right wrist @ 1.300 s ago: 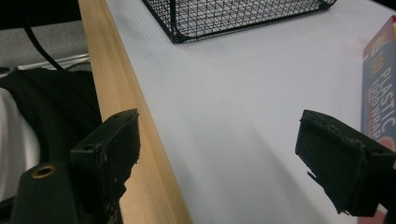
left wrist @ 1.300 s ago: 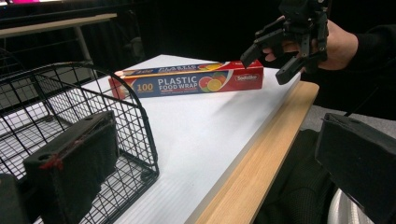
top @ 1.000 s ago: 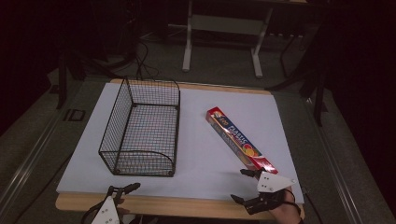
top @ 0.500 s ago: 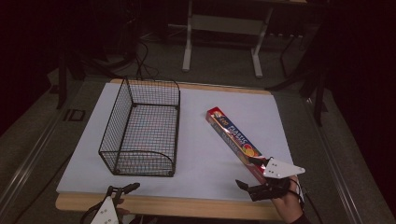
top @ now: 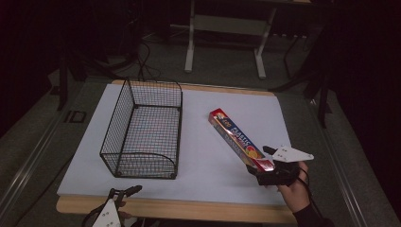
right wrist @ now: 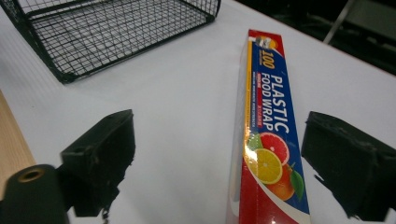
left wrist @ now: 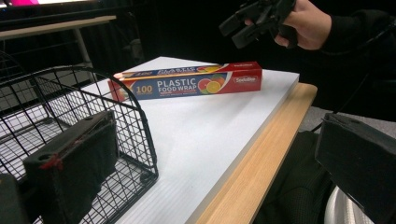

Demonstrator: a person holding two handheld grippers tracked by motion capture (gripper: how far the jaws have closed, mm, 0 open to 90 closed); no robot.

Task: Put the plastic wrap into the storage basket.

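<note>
Since the earlier frames, the right gripper [top: 261, 163] is sitting higher and farther onto the sheet, over the near end of the plastic wrap box [top: 240, 139], and its jaws have just been opening. They are now standing wide, with the box end between them but not pressed by either pad. In the right gripper view the box [right wrist: 267, 140] is lying flat between the two black jaws, nearer the right one.

The box is resting diagonally on the white sheet [top: 208, 123], right of centre, its far end pointing toward the wire basket [top: 144, 130]. Box and basket are lying well apart.

The left gripper [top: 124, 193] is hovering at the near table edge [top: 179, 210], just in front of the basket. Its jaws are standing wide, holding nothing; in the left gripper view the basket corner [left wrist: 135, 116] is sitting beside the left jaw.
</note>
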